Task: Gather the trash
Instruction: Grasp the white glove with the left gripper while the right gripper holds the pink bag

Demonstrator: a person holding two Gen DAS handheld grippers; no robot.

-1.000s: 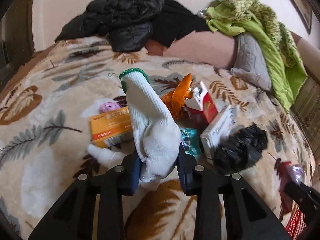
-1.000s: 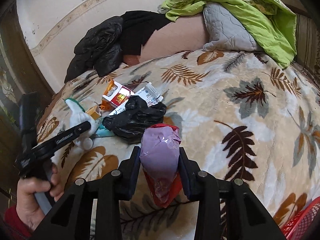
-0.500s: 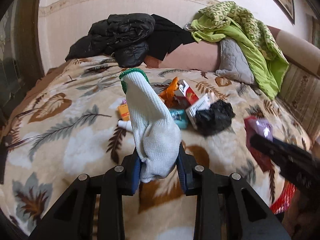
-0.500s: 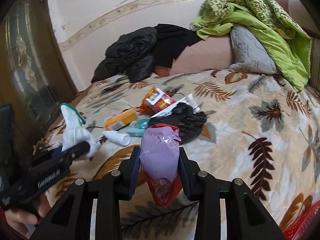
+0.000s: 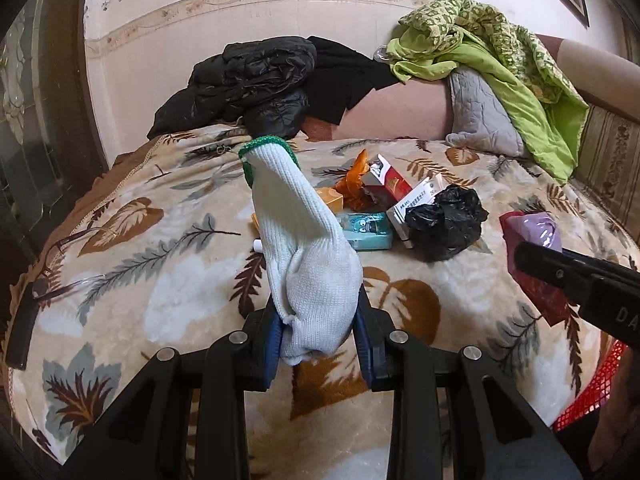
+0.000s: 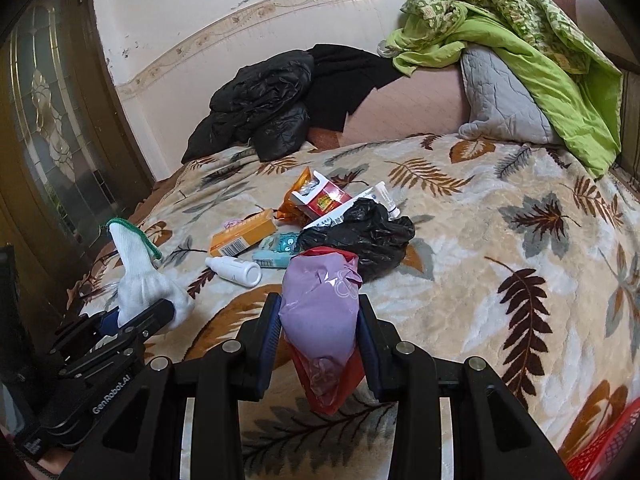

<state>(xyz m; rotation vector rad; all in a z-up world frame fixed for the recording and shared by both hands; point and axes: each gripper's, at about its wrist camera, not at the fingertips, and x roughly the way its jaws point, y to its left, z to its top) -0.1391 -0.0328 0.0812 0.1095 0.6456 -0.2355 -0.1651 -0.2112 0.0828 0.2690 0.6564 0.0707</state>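
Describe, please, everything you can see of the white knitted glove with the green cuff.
The white knitted glove with the green cuff looks like ribbed cotton, its green-trimmed opening pointing up and away. The left gripper is shut on its bunched lower end, blue pads pressing both sides, holding it clear above the leaf-patterned blanket. The glove stands tilted, and its fingers are crumpled out of sight. Nothing else touches it.

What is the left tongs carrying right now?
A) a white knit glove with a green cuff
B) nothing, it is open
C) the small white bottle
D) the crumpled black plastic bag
A: in the left wrist view the left tongs is shut on the white knit glove, its green cuff pointing up, while the black plastic bag and the small white bottle lie on the bed.
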